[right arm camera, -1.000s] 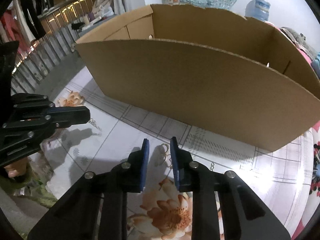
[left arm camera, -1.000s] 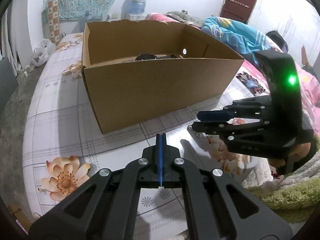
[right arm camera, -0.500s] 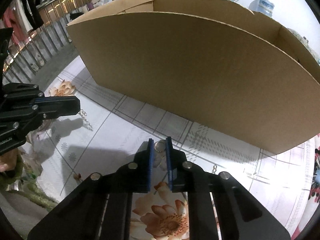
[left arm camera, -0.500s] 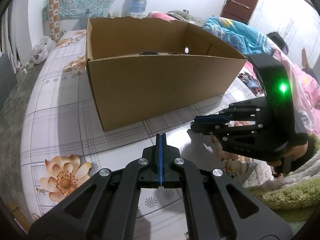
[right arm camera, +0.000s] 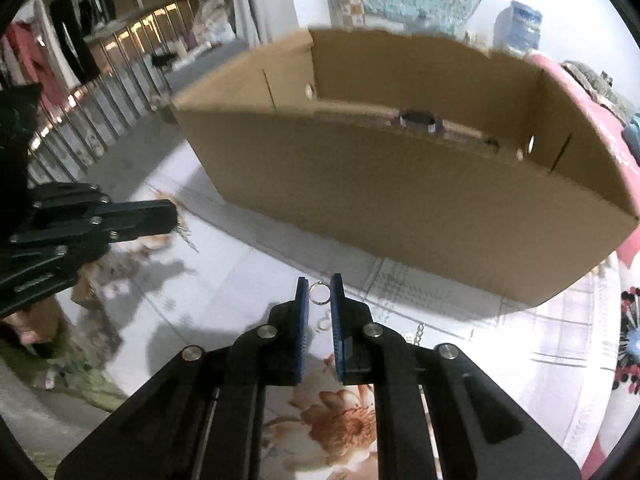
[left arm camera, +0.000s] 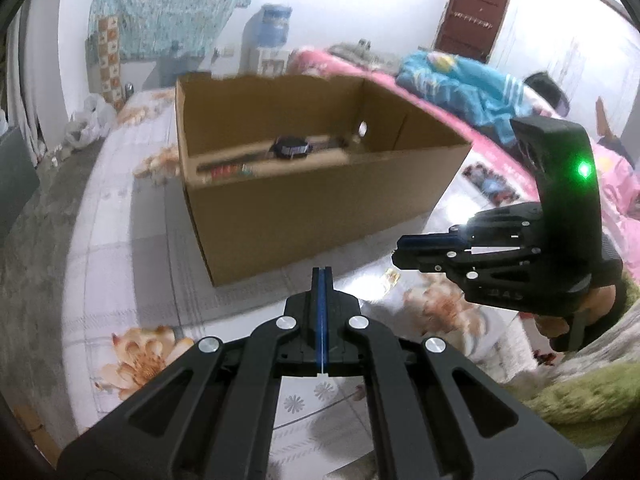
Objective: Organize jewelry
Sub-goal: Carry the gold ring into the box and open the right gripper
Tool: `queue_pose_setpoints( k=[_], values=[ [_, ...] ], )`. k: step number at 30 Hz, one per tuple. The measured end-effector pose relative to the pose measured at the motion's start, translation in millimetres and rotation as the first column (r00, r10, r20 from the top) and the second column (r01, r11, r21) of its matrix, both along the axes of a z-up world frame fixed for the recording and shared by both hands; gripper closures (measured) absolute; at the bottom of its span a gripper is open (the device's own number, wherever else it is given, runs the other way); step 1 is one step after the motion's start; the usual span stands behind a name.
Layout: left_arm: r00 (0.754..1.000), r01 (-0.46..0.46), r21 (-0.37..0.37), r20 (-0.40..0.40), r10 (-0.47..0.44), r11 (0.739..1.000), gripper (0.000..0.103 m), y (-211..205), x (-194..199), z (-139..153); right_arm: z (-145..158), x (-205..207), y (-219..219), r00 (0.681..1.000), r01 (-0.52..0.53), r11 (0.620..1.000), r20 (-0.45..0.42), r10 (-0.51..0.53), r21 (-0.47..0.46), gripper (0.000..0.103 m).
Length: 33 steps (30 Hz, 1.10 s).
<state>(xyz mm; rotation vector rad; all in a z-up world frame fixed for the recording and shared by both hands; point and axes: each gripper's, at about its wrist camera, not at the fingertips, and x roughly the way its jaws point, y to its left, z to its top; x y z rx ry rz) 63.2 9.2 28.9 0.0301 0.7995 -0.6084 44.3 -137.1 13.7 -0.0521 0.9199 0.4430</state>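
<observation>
The right claw [right arm camera: 320, 292] grips a small silver ring [right arm camera: 320, 293] between its blue pads, raised above the flower-patterned cloth of the desk [right arm camera: 248, 280] just in front of the open cardboard box [right arm camera: 400, 184]. The left claw [left arm camera: 322, 276] is fully closed with nothing visible between its pads, hanging over the same cloth before the box's near wall. A dark, purple-trimmed object [left arm camera: 291, 147] lies inside the box on a cardboard ledge. A thin chain [right arm camera: 418, 332] lies on the cloth beside the right claw
</observation>
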Motion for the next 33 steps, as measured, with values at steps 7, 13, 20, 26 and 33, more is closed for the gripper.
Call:
queue_pose_setpoints(
  k=[7,13,20,26,33],
  values=[
    [0.99,0.066,-0.06,0.126,-0.058,0.996,0.103,-3,14,62,69,5,-24,0.989,-0.022,0.993,0.149,0.004,0.117,0.092],
    [0.995,0.084,-0.064,0.054,-0.081,0.994,0.103,-34,74,76,83,64,-45,0.998,-0.017,0.982,0.066,0.004,0.191,0.092],
    [0.966,0.084,-0.053,-0.241,-0.094,0.995,0.103,-82,170,32,30,156,-57,0.97,0.037,0.982,-0.244,0.009,0.184,0.092],
    [0.928,0.078,0.032,-0.366,-0.061,0.996,0.103,-105,202,0,-5,195,-57,0.923,0.067,0.989,-0.384,-0.013,0.128,0.092],
    [0.911,0.045,0.071,-0.412,-0.012,0.996,0.097,-108,213,-10,-7,199,-58,0.922,0.072,0.989,-0.386,-0.017,0.129,0.091]
  ],
)
